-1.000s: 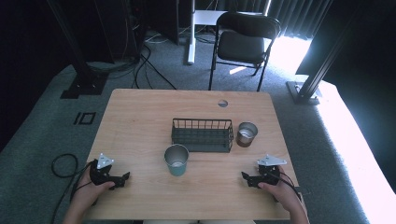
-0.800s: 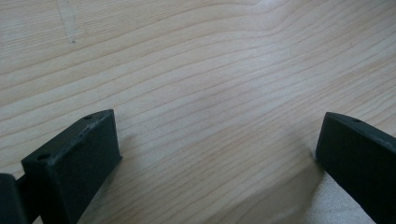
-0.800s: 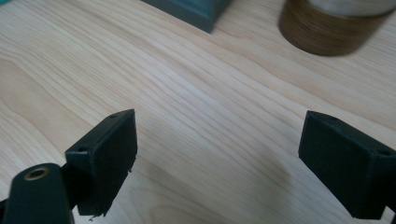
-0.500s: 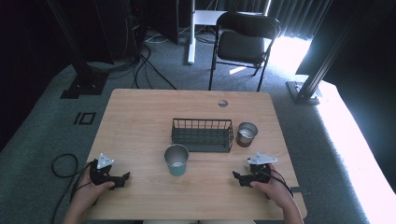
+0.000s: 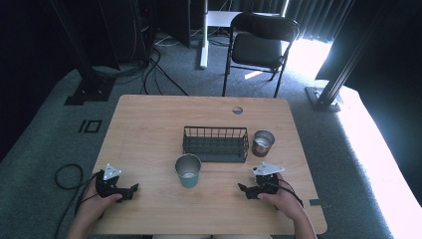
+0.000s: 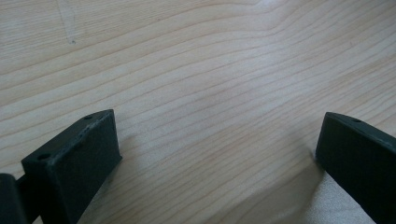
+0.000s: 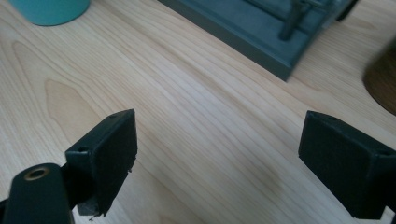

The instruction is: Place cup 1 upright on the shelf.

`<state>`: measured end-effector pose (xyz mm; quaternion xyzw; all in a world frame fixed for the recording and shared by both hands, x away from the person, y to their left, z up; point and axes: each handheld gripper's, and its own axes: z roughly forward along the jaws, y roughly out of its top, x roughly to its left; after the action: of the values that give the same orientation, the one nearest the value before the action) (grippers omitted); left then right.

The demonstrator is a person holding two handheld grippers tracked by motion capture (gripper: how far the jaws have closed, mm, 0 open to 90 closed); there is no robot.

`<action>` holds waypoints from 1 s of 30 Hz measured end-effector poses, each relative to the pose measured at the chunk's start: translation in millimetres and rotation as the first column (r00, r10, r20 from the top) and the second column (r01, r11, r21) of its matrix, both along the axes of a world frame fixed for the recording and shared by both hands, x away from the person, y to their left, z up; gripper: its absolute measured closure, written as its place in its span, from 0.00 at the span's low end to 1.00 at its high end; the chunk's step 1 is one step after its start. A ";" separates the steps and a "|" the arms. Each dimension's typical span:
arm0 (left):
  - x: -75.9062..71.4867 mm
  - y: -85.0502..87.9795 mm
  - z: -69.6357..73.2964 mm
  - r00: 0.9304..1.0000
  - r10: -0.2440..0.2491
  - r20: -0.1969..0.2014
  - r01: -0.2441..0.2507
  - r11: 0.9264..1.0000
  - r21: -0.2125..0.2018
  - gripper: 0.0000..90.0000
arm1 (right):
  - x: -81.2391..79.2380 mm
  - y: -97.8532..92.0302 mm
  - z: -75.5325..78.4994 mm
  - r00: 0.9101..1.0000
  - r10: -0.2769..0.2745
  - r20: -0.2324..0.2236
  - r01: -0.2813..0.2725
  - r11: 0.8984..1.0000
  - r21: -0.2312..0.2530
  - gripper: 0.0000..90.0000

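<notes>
Teal cup (image 5: pixel 188 171) well ahead-left of the right gripper's (image 5: pixel 246 188) spread, empty fingers (image 7: pixel 105 156).

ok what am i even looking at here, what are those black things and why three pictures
A person sits at a wooden table and holds a tool in each hand: a hand-held gripper with two black jaws.

The high view comes from a camera above, looking down. There the left hand-held gripper shows at the lower left and the right hand-held gripper at the lower right.

The other two pictures come from cameras riding on the grippers, looking along their own jaws. In both, the jaws stand wide apart over bare wood, holding nothing.

On the table are a teal cup, a dark wire basket and a brown metal cup beside the basket. The right gripper view catches edges of all three.
</notes>
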<state>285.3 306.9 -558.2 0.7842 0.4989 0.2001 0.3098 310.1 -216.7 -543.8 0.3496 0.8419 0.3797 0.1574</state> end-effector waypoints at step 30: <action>0.0 -0.1 0.0 1.000 0.001 0.001 -0.001 1.000 -0.001 0.00 | 4.8 62.5 4.2 0.984 0.176 0.020 -0.176 0.984 -0.003 0.13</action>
<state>285.3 306.8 -558.2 0.7838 0.4993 0.2001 0.3104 314.9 -154.2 -539.6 0.2701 0.8679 0.3954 0.1320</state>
